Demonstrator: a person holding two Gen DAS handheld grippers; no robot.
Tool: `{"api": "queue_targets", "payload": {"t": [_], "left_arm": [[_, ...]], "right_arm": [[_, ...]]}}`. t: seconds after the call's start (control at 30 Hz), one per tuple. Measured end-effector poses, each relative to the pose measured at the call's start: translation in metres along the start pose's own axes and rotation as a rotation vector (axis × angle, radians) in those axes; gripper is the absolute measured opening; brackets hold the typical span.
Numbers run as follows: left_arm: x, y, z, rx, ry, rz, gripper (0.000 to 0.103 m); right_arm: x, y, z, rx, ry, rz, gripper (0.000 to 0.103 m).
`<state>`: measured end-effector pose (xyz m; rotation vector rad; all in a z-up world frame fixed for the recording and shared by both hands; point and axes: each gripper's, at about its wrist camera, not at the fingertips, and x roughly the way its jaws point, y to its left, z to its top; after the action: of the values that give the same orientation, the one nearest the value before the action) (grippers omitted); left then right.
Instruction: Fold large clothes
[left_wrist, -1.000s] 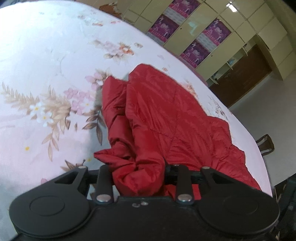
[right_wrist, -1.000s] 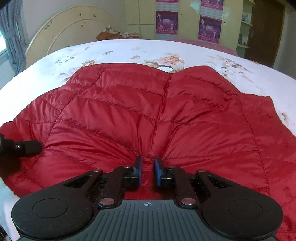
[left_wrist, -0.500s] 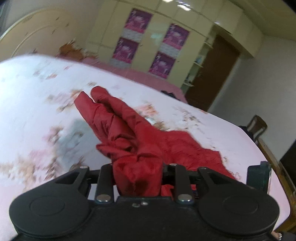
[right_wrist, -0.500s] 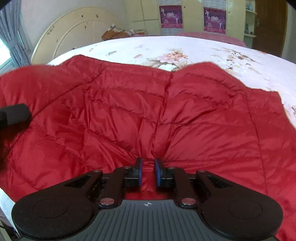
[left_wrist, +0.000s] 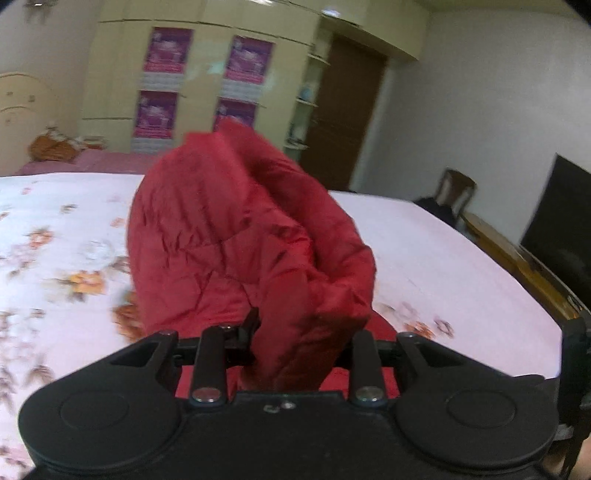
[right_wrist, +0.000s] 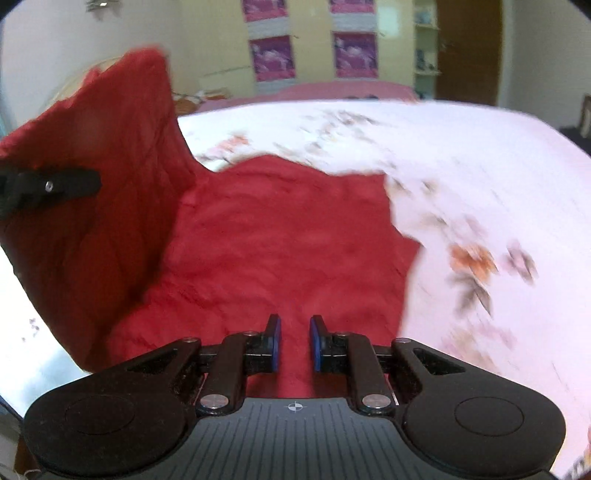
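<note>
both grippers are matte black with round side discs and silver pivot screws; the right gripper (right_wrist: 294, 341) has blue pads (right_wrist: 275, 343) and a ribbed grey deck.

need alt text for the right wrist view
The right gripper is shut on a red quilted jacket spread over a floral bedsheet. On the left, the left gripper lifts one side of the jacket upright. The picture is motion-blurred.

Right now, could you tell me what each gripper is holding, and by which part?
Both hold the red quilted jacket: the left gripper clamps a bunched, lifted edge, the right gripper pinches a fold of its near edge on the bed.
</note>
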<state>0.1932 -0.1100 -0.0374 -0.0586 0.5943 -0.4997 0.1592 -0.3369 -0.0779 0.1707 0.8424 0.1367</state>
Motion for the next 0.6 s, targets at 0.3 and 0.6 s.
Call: {"api": "queue_targets", "payload": {"t": [0.3,0.6], "left_arm": [[0.06,-0.051,-0.039,0.107,0.126,-0.062,0.028],[0.063,-0.07,-0.038,0.18,0.176,-0.103,0.086]], "right_arm": [[0.007,-0.025,-0.009,0.091,0.003,0.039,0.016],[-0.036,-0.067,-0.008,0.202,-0.039,0.034,0.016]]}}
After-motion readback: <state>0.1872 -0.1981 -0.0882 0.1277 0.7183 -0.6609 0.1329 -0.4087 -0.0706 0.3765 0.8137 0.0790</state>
